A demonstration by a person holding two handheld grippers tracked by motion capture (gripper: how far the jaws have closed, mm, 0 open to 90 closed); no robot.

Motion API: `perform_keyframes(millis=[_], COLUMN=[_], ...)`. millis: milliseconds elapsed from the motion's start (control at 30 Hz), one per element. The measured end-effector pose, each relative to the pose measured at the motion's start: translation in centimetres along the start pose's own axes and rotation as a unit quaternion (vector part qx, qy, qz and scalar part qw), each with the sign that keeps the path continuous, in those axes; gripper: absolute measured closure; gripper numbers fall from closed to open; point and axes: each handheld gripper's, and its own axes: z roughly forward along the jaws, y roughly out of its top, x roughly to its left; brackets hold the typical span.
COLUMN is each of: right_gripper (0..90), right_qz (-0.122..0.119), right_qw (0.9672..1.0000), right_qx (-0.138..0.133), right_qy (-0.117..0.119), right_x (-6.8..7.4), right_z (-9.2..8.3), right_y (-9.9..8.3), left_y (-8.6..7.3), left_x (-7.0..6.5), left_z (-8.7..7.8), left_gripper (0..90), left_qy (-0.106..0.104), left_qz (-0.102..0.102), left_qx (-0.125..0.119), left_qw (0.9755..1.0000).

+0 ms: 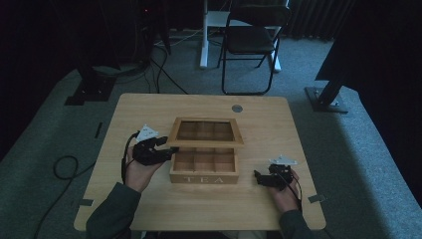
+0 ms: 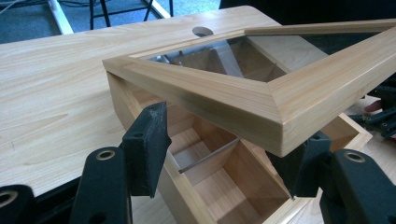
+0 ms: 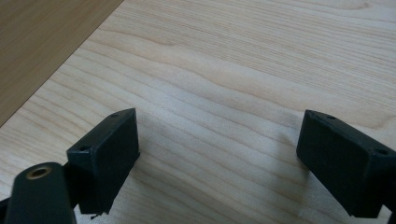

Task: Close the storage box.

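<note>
With the left tool (image 2: pixel 224 158) spread wide around the near-left corner of the tea box's (image 1: pixel 204 172) half-raised lid (image 2: pixel 261 88) (pads not pressing), support should be kept underneath while the right tool (image 1: pixel 261 178) rests wide, empty, on the worktop (image 1: pixel 149 104).

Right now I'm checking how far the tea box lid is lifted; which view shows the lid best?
The left gripper view: the lid is close, its glass pane and raised corner clear above the compartments. The high view shows the whole lid small and dim. The right gripper view looks at the table.
</note>
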Motion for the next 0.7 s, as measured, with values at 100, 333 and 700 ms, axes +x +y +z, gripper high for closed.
perform_keyframes(millis=[100, 333, 700], right_gripper=[12.5, 12.5, 12.5], right_qz=[0.0, 0.0, 0.0], right_qw=[1.0, 1.0, 1.0], right_qx=[-0.001, 0.0, 0.0], right_qy=[0.0, 0.0, 0.0], right_x=[0.0, 0.0, 0.0], right_z=[0.0, 0.0, 0.0], right_y=[0.0, 0.0, 0.0], left_y=[-0.3, -0.8, -1.4], left_x=[-0.1, -0.2, -0.4], left_z=[0.0, 0.1, 0.3], left_gripper=[40.8, 40.9, 40.8], left_qy=[0.001, 0.002, 0.002], left_qz=[0.001, 0.0, 0.004], left_qx=[0.002, 0.004, 0.005], left_qw=[1.0, 1.0, 1.0])
